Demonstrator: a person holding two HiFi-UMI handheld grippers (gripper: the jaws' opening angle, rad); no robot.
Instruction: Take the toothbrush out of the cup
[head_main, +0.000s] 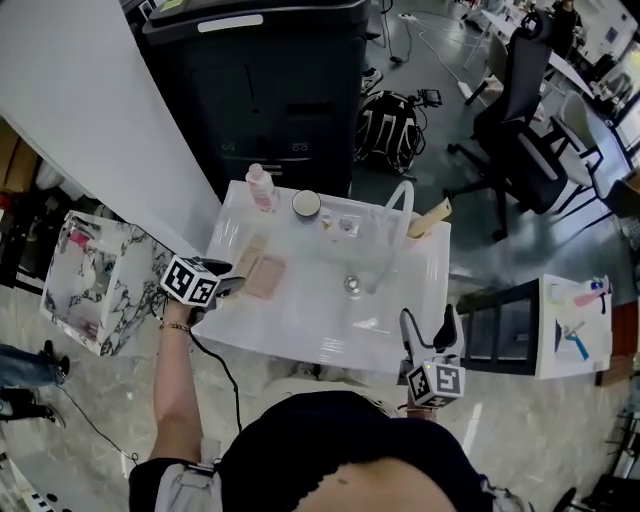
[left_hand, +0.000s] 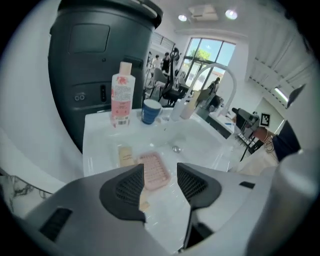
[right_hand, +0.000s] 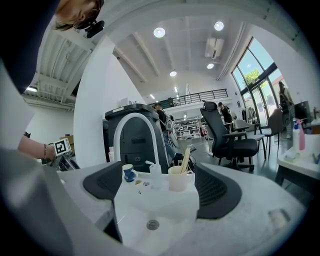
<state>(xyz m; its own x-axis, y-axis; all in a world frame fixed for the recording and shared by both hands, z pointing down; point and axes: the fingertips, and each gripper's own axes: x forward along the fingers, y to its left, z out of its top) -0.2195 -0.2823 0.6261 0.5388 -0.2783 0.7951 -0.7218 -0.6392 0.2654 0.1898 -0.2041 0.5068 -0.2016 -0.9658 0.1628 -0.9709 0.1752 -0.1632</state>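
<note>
A cream cup (right_hand: 178, 179) stands at the back right of the white sink (right_hand: 150, 210), and beige toothbrush handles (right_hand: 185, 161) lean out of it. In the head view the cup (head_main: 426, 222) sits on the sink's far right corner. My right gripper (right_hand: 161, 188) is open wide and points level at the cup from the sink's near edge, well short of it; it also shows in the head view (head_main: 428, 326). My left gripper (left_hand: 160, 182) hangs over the sink's left side, tilted down above a pink soap dish (left_hand: 154, 170), open with nothing between its pads.
A pink bottle (left_hand: 121, 95), a blue cup (left_hand: 150, 111) and a clear pump bottle (right_hand: 155, 175) stand along the sink's back edge beside the white arched tap (right_hand: 134, 125). A beige block (left_hand: 125, 155) lies left of the soap dish. A dark bin (head_main: 265, 80) stands behind, and an office chair (head_main: 520, 110) stands off to the back right.
</note>
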